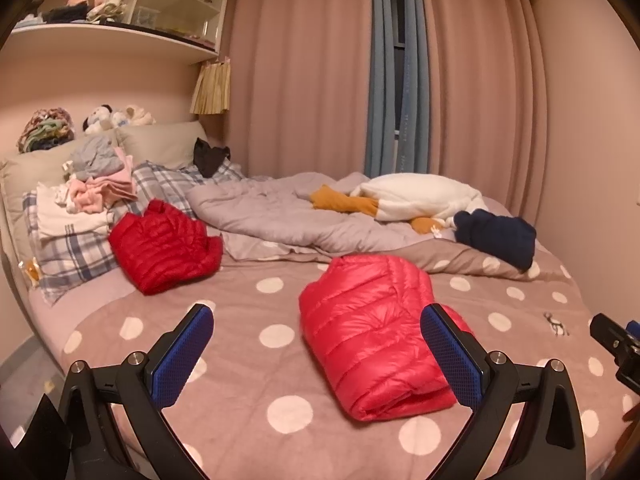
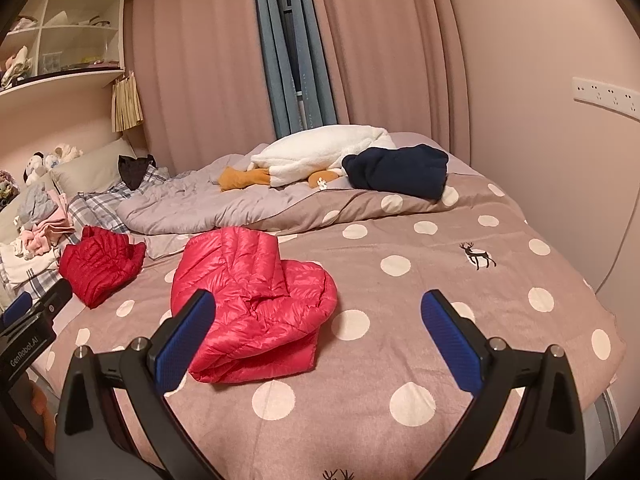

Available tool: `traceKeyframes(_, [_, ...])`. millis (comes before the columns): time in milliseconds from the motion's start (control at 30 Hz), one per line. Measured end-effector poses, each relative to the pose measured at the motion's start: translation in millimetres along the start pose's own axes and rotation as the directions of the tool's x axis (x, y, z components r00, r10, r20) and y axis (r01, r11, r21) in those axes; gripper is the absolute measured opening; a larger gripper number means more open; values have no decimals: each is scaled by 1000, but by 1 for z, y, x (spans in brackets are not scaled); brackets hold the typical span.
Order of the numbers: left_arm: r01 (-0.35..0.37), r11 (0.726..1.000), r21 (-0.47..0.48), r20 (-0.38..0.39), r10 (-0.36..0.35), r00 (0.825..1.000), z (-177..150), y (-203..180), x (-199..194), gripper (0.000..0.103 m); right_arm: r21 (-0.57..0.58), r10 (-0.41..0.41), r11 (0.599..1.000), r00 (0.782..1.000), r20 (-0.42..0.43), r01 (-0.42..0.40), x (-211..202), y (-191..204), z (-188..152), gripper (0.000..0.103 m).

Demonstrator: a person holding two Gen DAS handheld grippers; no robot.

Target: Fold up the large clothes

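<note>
A folded pink-red down jacket (image 1: 372, 332) (image 2: 252, 308) lies on the polka-dot bed cover (image 1: 248, 360) (image 2: 400, 280) near the front. A darker red down jacket (image 1: 164, 246) (image 2: 100, 266) lies folded further back on the left, by the pillows. My left gripper (image 1: 320, 356) is open, held above the bed with the pink-red jacket just beyond its right finger. My right gripper (image 2: 320, 340) is open too, the same jacket behind its left finger. Neither holds anything. The other gripper's body shows at the edge of each view.
A rumpled grey quilt (image 1: 280, 216) lies across the back of the bed with a white and orange plush goose (image 1: 416, 196) and a navy garment (image 1: 496, 236) on it. Piled clothes (image 1: 96, 184) sit on plaid pillows at left. Curtains and a pink wall close the far side.
</note>
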State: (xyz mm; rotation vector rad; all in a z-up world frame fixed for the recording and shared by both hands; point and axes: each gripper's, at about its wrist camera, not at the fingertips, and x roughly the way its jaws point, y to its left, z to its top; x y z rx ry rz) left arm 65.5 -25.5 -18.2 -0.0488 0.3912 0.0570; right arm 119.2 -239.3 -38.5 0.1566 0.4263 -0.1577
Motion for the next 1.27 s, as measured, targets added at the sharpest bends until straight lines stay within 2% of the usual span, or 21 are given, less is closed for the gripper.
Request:
traceKeyframes(400, [-8,1000,-1,-6,8,1000,-1,-1,0,102,4,1,1000,1000,-2,-1,2,1,1,103])
traceKeyframes(900, [26,999,38,-18,-25,1000,-1,-7,-1,102,41,-23,999,1000,-16,24,5,-3,-2,103])
traceKeyframes(1267, [5,1000,24,-25,-5,1000,0,-4,2,102,39,-28,999,999,-23,29,7,-4,-2,103])
